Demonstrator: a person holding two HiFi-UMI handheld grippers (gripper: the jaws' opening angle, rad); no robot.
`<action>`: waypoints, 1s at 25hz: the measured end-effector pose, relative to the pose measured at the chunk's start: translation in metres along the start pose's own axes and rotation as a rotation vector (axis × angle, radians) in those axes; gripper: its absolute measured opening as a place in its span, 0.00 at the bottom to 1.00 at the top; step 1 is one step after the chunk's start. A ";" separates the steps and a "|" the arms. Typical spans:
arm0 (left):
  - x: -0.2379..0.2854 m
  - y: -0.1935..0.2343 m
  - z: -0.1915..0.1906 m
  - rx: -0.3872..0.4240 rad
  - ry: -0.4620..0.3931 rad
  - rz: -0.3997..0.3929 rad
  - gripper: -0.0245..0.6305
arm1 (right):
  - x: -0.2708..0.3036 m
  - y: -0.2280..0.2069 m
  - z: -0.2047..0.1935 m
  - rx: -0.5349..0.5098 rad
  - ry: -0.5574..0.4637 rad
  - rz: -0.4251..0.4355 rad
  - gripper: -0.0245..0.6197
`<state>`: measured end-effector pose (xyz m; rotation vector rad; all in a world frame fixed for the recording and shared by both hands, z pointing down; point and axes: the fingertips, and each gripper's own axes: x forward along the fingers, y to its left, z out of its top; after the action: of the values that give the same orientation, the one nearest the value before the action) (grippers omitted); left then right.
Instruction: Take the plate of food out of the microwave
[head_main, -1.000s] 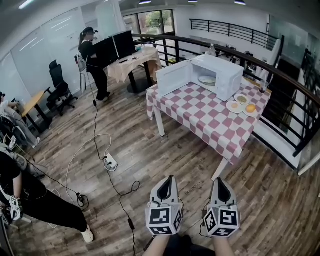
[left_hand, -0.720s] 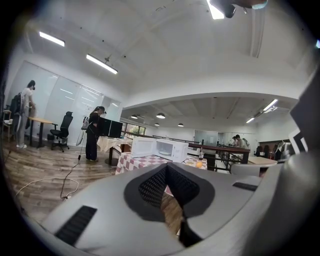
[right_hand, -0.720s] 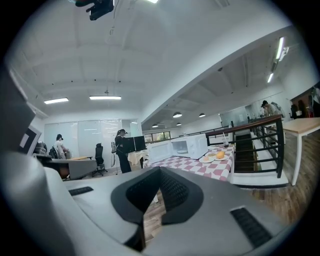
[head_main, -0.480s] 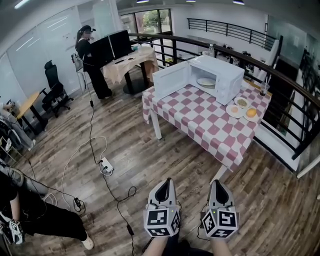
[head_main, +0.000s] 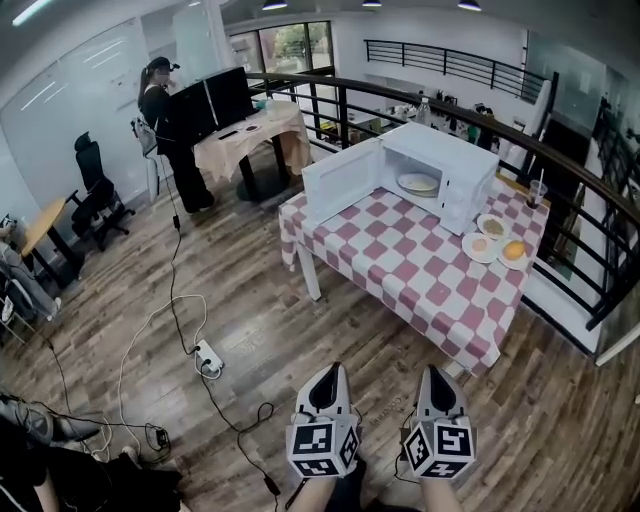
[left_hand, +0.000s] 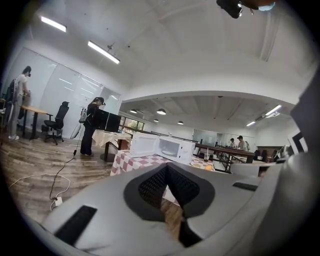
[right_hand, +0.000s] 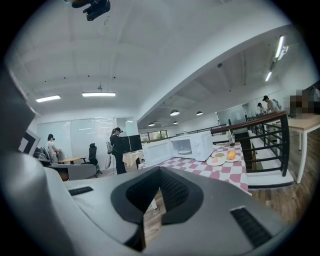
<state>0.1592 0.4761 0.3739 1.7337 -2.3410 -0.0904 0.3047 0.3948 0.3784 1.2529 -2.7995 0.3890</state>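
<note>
Fingers (left_hand: 150, 186) of the left gripper (head_main: 330, 374) are pressed together with nothing between them, and the right gripper (head_main: 436, 374) is likewise closed and empty. Both are held low over the wooden floor (head_main: 250, 300), well apart from the desk (head_main: 400, 262) with its red-and-white checked cloth. Up at about 1 o'clock in the head view, the white microwave (head_main: 445, 160) stands on that desk with its door (head_main: 340, 184) swung wide open. The plate of food (head_main: 418, 184) rests inside the cavity, untouched. Small dishes (head_main: 493, 227) of other food sit on the cloth at roughly 4 o'clock of the oven.

By the look of things the task has barely begun: the door is already open, but the approach, the grasp on the plate and the lift out all remain. No brand, label or readable lettering can be made out on the microwave or anything else; the marker cubes (head_main: 323, 446) on the grippers carry only black-and-white square patterns.
</note>
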 end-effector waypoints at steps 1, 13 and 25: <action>0.010 0.007 0.004 -0.001 0.000 -0.004 0.06 | 0.011 0.002 0.003 0.000 -0.002 -0.006 0.03; 0.119 0.068 0.035 0.010 0.009 -0.072 0.06 | 0.126 0.014 0.017 0.001 -0.008 -0.076 0.03; 0.165 0.097 0.035 -0.031 0.019 -0.052 0.06 | 0.180 0.015 0.015 -0.010 0.026 -0.072 0.03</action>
<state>0.0154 0.3456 0.3817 1.7731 -2.2700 -0.1182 0.1740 0.2696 0.3877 1.3326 -2.7222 0.3831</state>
